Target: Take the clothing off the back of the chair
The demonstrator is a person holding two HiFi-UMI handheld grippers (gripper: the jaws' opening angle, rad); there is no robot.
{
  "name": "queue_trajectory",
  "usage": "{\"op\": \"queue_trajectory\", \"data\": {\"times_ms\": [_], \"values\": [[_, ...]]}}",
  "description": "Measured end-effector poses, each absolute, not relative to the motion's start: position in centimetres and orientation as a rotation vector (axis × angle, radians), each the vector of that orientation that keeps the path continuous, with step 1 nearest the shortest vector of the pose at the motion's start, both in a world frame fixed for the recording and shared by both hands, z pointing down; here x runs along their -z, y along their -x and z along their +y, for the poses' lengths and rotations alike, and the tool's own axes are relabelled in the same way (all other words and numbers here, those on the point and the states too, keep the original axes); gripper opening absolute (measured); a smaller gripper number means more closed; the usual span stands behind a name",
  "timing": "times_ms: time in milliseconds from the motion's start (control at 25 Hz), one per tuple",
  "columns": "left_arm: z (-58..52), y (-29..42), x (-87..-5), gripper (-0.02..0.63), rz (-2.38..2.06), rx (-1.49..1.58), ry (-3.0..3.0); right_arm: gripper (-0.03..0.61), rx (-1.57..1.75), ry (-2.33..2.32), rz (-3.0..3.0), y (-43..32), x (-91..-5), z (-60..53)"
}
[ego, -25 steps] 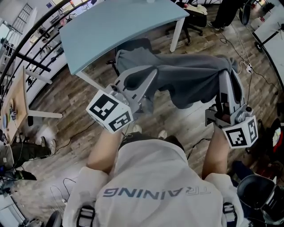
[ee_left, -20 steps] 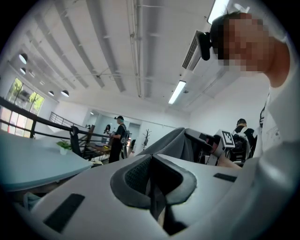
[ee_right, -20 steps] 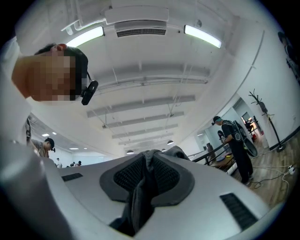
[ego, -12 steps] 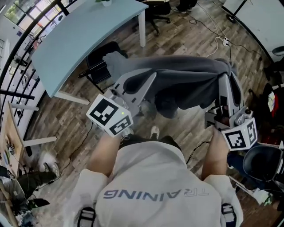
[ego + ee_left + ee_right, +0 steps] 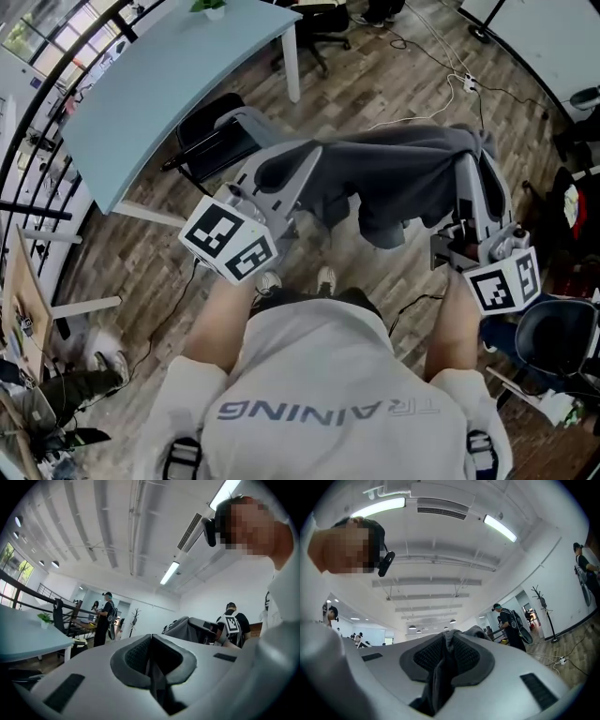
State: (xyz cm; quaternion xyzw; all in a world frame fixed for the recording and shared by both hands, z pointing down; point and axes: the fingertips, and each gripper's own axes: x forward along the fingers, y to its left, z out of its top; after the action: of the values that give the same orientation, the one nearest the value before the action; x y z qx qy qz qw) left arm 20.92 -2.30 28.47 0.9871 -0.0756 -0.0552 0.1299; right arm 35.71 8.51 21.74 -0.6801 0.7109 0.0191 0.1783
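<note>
Left tongs (image 5: 302,157) and right tongs (image 5: 469,161) each clamped on the grey clothing (image 5: 403,169).
Left pads (image 5: 133,656) pinch a thin fold, nearly closed. Right pads (image 5: 464,657) sit slightly apart on a thicker bunch. Clothing is stretched between the tongs, just right of the black chair (image 5: 208,139), with its middle sagging above the floor.

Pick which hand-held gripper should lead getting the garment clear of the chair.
Left, probably. The left hand-held gripper is shut on the garment end nearest the chair; the right hand-held gripper clamps the far end, over floor.
</note>
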Motion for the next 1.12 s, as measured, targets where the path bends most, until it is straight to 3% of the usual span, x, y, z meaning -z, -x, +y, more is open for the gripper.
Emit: {"op": "queue_trajectory", "data": {"times_ms": [600,1120], "values": [[0.0,-27.2,-29.4,0.038,-0.041,0.078,-2.952,0.086,-0.027,2.192,1.807,-40.0,-24.4,14.2],[-3.8,-24.5,-29.0,0.038,-0.208,0.059,-3.009,0.087,0.002,2.222,1.927,-38.3,-26.3,10.2]]}}
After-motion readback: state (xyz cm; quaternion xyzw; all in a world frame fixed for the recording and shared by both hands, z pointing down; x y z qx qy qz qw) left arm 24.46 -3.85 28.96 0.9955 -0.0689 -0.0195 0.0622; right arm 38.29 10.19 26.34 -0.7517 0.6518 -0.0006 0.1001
